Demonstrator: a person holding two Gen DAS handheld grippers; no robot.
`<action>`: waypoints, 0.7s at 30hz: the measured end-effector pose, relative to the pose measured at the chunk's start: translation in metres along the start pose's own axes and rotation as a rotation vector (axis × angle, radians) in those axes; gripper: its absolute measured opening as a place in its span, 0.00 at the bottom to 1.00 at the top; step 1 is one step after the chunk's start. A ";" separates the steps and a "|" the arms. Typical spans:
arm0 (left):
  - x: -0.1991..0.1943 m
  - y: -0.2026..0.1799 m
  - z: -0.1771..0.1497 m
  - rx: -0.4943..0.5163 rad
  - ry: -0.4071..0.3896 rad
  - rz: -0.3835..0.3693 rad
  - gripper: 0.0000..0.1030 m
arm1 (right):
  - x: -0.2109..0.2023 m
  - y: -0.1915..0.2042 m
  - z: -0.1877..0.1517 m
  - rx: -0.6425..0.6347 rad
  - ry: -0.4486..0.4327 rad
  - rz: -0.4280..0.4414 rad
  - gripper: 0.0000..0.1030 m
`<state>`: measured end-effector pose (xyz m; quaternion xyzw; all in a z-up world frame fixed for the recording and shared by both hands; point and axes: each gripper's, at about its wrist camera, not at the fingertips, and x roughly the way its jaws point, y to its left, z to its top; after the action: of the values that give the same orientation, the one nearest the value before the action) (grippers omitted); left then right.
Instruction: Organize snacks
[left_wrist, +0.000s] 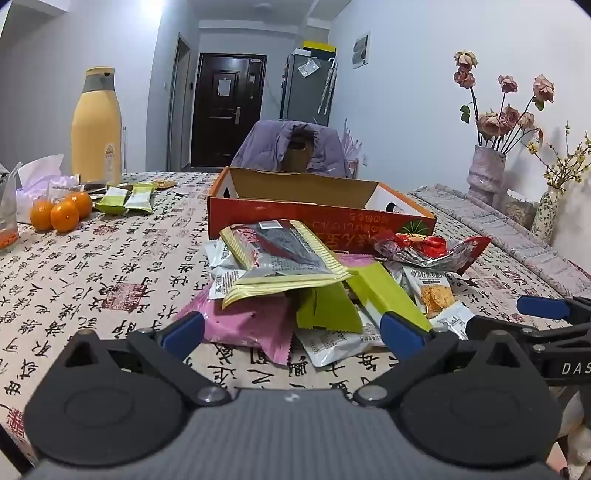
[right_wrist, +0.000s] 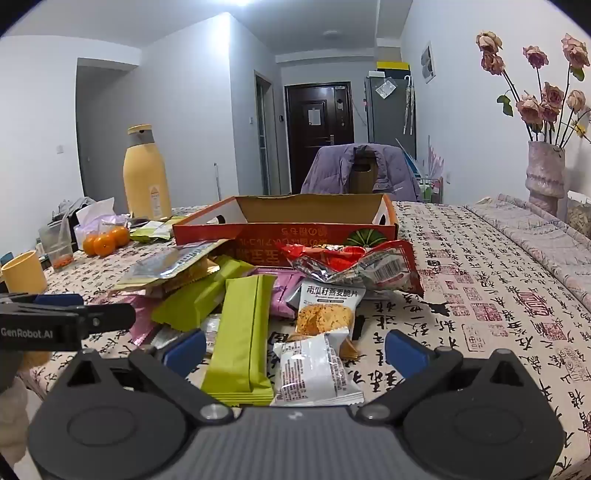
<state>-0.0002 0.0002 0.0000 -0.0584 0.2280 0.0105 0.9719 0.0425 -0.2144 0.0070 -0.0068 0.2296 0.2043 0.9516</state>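
Both grippers low over the near edge of the bench (left_wrist: 110, 266), side by side, each facing the snack pile (left_wrist: 295, 280).

Left gripper (left_wrist: 291, 328): jaws spread wide, nothing between them. Its left blue pad just touches the edge of a pink wrapper (left_wrist: 243, 325); its right pad sits against a green packet (left_wrist: 384, 291).

Right gripper (right_wrist: 295, 349): jaws equally wide, empty. A long green bar (right_wrist: 243, 339) and a small white packet (right_wrist: 314, 369) lie flat between its pads; contact cannot be told.

Pile sits at 12 o'clock from both grippers, heaped against the near wall of an open orange cardboard box (left_wrist: 317, 218). Red foil bag (right_wrist: 354, 266) on top at 1 o'clock. Tangerines (left_wrist: 59, 212) and a yellow bottle (left_wrist: 96, 125) at 10 o'clock, well apart from the pile.
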 end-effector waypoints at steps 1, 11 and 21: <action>0.000 0.000 0.000 0.000 0.001 -0.003 1.00 | 0.000 0.000 0.000 0.001 0.000 0.000 1.00; 0.001 0.000 0.000 -0.007 -0.005 0.006 1.00 | 0.000 0.000 0.000 0.005 -0.001 -0.001 1.00; 0.002 0.001 0.000 -0.009 -0.002 0.007 1.00 | 0.000 -0.004 -0.001 0.007 0.000 0.002 1.00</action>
<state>0.0013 0.0011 -0.0007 -0.0618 0.2272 0.0152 0.9718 0.0438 -0.2177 0.0061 -0.0034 0.2305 0.2043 0.9514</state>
